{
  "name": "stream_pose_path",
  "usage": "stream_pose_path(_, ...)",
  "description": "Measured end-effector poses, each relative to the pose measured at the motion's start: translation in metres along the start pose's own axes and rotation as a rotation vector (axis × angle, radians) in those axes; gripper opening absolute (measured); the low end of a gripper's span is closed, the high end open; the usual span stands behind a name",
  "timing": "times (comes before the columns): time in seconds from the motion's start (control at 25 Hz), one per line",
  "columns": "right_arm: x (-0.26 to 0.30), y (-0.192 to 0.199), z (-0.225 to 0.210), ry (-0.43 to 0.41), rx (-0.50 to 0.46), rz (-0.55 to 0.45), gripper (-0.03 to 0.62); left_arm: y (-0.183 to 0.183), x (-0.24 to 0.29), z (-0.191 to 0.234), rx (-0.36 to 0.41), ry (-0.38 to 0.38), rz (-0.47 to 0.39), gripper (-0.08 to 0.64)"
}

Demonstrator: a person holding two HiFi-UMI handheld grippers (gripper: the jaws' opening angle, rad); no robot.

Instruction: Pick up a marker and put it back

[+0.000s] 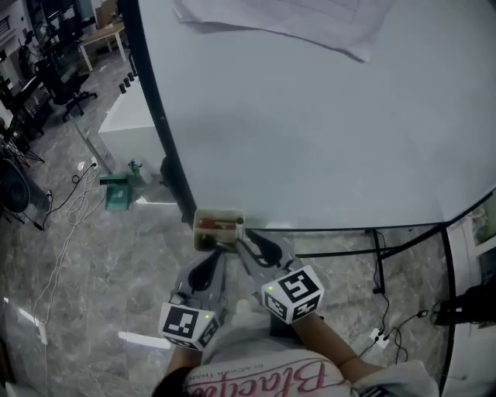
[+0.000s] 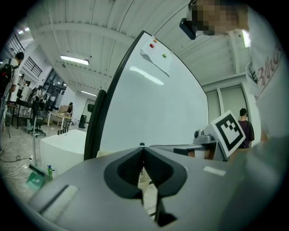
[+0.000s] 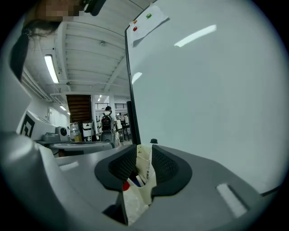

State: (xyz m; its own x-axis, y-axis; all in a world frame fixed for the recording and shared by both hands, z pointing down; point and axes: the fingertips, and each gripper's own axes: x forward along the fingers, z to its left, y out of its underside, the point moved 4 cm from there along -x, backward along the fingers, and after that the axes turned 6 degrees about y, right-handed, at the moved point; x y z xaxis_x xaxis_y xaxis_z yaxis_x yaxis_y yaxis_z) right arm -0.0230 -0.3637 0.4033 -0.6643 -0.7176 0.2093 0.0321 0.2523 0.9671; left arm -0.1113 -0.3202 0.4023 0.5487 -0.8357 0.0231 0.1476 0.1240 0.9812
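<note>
A cream marker box (image 1: pixel 218 227) hangs at the lower left corner of the whiteboard (image 1: pixel 325 132), with red markers (image 1: pixel 214 226) lying in it. My right gripper (image 1: pixel 240 243) has its tips at the box's right edge. In the right gripper view its jaws (image 3: pixel 143 152) stand apart, nothing pressed between them, and the box (image 3: pixel 145 173) shows through the gap with a red cap (image 3: pixel 126 185) inside. My left gripper (image 1: pixel 218 253) sits just below the box. Its jaws (image 2: pixel 143 151) meet at the tips and hold nothing.
A sheet of paper (image 1: pixel 287 19) is pinned high on the board. The board's black stand frame (image 1: pixel 378 246) runs along below it. On the marble floor at the left are a white block (image 1: pixel 130 128), a green object (image 1: pixel 116 194) and loose cables (image 1: pixel 66 225).
</note>
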Motion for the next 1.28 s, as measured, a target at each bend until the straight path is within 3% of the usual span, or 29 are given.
stream_pose_path(0.36,0.035,0.002,-0.009,0.02,-0.034,0.067,0.072,-0.009,0.019,0.023,0.005,-0.012,-0.009,-0.002)
stream_pose_path(0.56,0.034,-0.004,-0.005,0.024,-0.008,0.042,0.071,-0.012,0.021,0.026,0.002,0.013,-0.008,-0.001)
stream_pose_path(0.72,0.025,-0.021,-0.006,0.034,0.051,-0.035,0.069,-0.019,0.02,0.029,-0.003,0.029,-0.021,-0.002)
stream_pose_path(1.0,-0.002,-0.07,-0.014,0.037,0.195,-0.275,0.069,-0.039,0.02,0.032,0.026,0.067,-0.076,-0.002)
stream_pose_path(1.28,-0.015,-0.09,-0.011,0.049,0.167,-0.352,0.069,-0.067,0.025,0.027,0.045,0.121,-0.15,-0.002)
